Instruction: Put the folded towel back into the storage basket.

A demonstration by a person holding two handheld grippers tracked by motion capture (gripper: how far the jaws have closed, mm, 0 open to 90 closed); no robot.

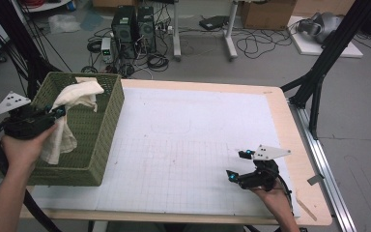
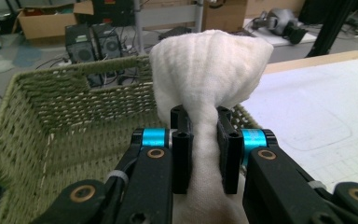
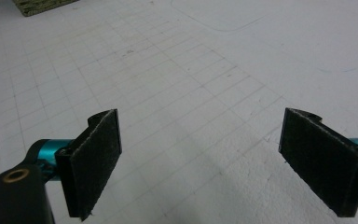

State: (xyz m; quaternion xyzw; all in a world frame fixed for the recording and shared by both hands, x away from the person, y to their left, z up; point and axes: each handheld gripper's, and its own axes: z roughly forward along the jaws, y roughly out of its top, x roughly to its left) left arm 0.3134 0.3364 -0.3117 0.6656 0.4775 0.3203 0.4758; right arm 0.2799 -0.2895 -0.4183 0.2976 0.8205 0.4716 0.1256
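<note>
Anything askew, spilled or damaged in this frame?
Nothing stands out. The left gripper is clamped on a white cloth over the green basket, cloth bunched but intact. The right gripper rests open on the table mat.

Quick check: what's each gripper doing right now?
Left gripper: closed on the white cloth, above the green basket.
Right gripper: open, holding nothing, over the table.
</note>
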